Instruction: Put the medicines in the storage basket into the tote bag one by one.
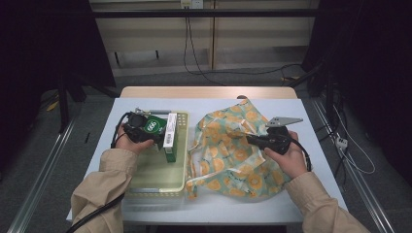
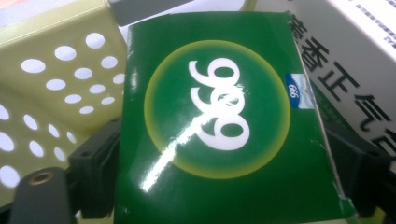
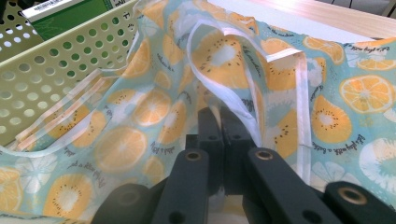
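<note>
A green box with a white "999" in a yellow ring [image 1: 153, 125] [image 2: 219, 121] is held over the pale green perforated basket [image 1: 160, 187], and my left gripper [image 1: 145, 132] is shut on its two sides. A white and green box [image 1: 170, 136] [image 2: 355, 56] stands just right of it in the basket. On the table to the right lies a fruit-print fabric bag [image 1: 233, 150] [image 3: 140, 112]. My right gripper [image 1: 252, 140] [image 3: 220, 126] is shut on the bag's white-edged rim, lifting it a little.
The basket's perforated wall [image 3: 56, 74] runs close along the bag's left side. The table's white top [image 1: 311, 126] ends at a wooden strip [image 1: 209, 92] at the far edge. Cables [image 1: 350, 155] trail on the floor to the right.
</note>
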Available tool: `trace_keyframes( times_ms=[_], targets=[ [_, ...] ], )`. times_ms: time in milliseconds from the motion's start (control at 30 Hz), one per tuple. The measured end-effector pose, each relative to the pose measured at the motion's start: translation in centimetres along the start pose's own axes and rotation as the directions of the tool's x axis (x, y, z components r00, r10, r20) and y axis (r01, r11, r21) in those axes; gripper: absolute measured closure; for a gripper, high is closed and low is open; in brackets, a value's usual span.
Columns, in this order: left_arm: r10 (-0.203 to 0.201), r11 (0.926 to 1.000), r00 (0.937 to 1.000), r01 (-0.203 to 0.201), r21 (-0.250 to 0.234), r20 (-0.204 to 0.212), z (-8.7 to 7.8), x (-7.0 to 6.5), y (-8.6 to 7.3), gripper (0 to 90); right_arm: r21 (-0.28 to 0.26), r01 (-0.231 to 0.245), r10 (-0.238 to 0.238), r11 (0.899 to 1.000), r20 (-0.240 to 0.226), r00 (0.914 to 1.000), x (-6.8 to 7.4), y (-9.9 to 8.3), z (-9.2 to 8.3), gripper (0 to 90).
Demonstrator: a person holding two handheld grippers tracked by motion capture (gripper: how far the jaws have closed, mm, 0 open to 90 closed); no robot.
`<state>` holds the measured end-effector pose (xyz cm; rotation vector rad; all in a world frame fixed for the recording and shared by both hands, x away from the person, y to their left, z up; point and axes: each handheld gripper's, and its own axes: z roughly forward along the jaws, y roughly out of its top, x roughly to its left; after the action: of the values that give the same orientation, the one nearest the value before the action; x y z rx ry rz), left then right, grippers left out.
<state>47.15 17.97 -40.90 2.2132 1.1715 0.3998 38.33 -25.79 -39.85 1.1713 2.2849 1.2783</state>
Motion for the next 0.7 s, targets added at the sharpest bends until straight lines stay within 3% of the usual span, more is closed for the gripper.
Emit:
trace_keyframes(
  times_ms=[167, 267, 567, 700],
  targets=[
    [-0.009, 0.9995, 0.9998, 0.008, 0.032, 0.017, -1.0, 0.0, 0.0, 16.5, 0.002, -0.005, 0.005, 1.000, 0.003, 1.0000, -0.2, -0.1, 0.0, 89.0],
    [-0.005, 0.9999, 0.9995, 0.004, 0.016, 0.033, -2.2, 0.1, 0.1, 16.7, -0.001, -0.012, 0.012, 1.000, 0.004, 0.9999, -0.3, -0.1, -0.1, 89.1],
    [0.015, 0.9998, 0.9999, -0.015, -0.012, 0.005, -7.1, 0.5, 1.7, 17.1, -0.006, -0.012, 0.012, 1.000, 0.007, 0.9999, -0.4, 0.0, -0.2, 89.1],
    [0.028, 0.9986, 0.9993, -0.027, -0.045, 0.025, -8.9, 0.4, 2.5, 17.2, -0.011, -0.014, 0.015, 1.000, 0.007, 0.9999, -0.4, 0.0, -0.3, 89.1]
  ],
)
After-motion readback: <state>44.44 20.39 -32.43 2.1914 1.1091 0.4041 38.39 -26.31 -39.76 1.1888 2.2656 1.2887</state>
